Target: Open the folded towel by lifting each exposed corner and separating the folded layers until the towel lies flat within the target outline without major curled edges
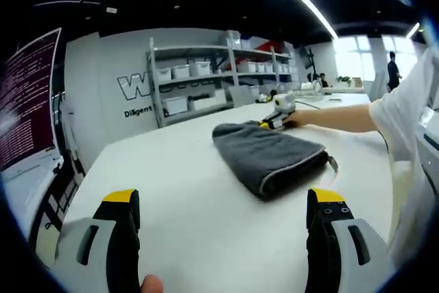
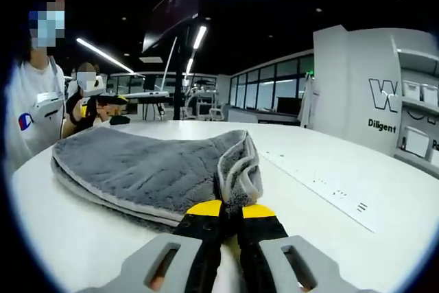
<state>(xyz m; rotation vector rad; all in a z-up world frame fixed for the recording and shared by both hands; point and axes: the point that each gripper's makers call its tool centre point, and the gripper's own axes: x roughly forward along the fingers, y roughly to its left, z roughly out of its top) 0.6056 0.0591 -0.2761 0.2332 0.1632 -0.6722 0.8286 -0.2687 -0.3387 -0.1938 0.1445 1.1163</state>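
White surface (image 1: 185,190) carries everything. Right claw (image 2: 230,212) is pinched shut on the far corner of the folded grey towel (image 2: 144,169), lying mid-surface. Left claw (image 1: 223,214) hovers wide and empty, short of the towel. Shelving (image 1: 206,80) stands behind.

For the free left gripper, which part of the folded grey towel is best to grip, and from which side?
Probably the near corner of the folded grey towel, where the pale-trimmed layer edges and a small loop show. Bring the open left gripper in low from its own side; the right gripper is at the far corner.
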